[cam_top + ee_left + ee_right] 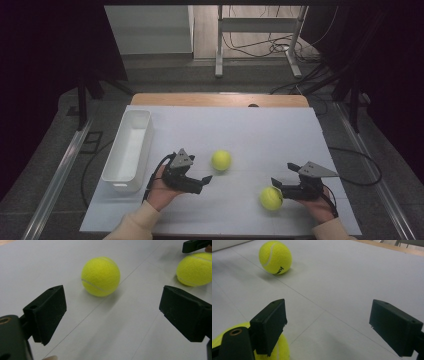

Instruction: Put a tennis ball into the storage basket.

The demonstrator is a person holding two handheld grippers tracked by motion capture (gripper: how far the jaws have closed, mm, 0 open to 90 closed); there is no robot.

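Nearest the person, the right gripper [284,175] has its jaws spread wide with nothing between them, and one yellow ball [271,198] lies just beside its near jaw on the white table [260,130]. The left gripper [204,180] is likewise wide open and empty, aimed at a second ball [221,160] resting a little beyond it. Farther left stands a white bin [129,148].

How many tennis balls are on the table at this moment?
2. One tennis ball lies on the white mat just ahead of the open left gripper. The other ball lies beside the open right gripper. The white bin's inside looks empty.
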